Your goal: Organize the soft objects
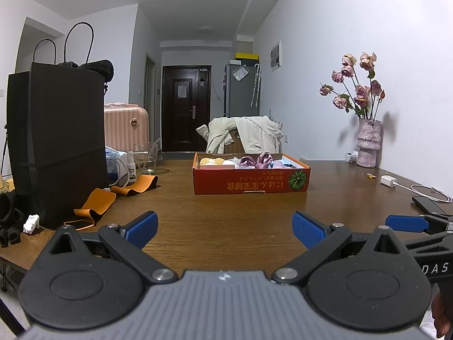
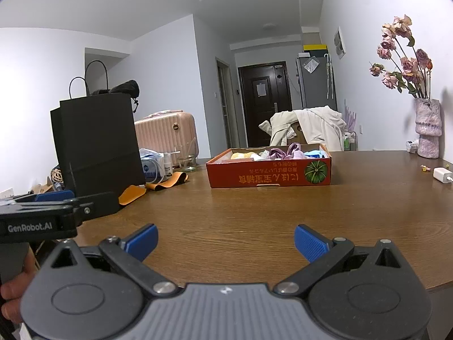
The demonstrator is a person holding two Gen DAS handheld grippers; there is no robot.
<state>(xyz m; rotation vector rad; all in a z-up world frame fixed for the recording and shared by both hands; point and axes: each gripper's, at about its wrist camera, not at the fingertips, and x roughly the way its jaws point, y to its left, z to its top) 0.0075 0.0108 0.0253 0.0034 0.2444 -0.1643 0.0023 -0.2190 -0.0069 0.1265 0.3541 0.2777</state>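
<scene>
Left claw [image 1: 225, 228] spread wide, blue-padded fingers [image 1: 143, 228] apart, nothing between them, hovering low over the brown wooden tabletop [image 1: 226, 212]. Right claw [image 2: 226, 242] likewise released and empty over the same tabletop's near edge. Each claw shows in the other's view: right one at the right margin of the left wrist view, left one at the left margin of the right wrist view, side by side, apart.

Soft objects [image 1: 256, 160]: yellowish, white, shiny purple and blue fabric pieces, all lying inside a shallow orange-red cardboard box printed with a green pumpkin [image 1: 250, 182], mid-tabletop, straight ahead of both claws and well apart from them. Exact item types too small to tell.

Left side of tabletop: tall black paper shopping bag with cord handles [image 1: 59, 141], dark cloth sticking out of its top. Orange flat elastic bands [image 1: 96, 202] lie just beside the bag's base. Behind them a small white spray bottle [image 1: 131, 167] and a clear glass jar [image 1: 147, 160].

Right side: pale pink textured vase of dried pink roses [image 1: 368, 147] near the wall, white charger with coiled cable [image 1: 389, 182], dark phone [image 1: 427, 204] at the edge.

Behind the tabletop: chair draped with a cream jacket [image 1: 246, 134], pink ribbed suitcase [image 1: 126, 126].
</scene>
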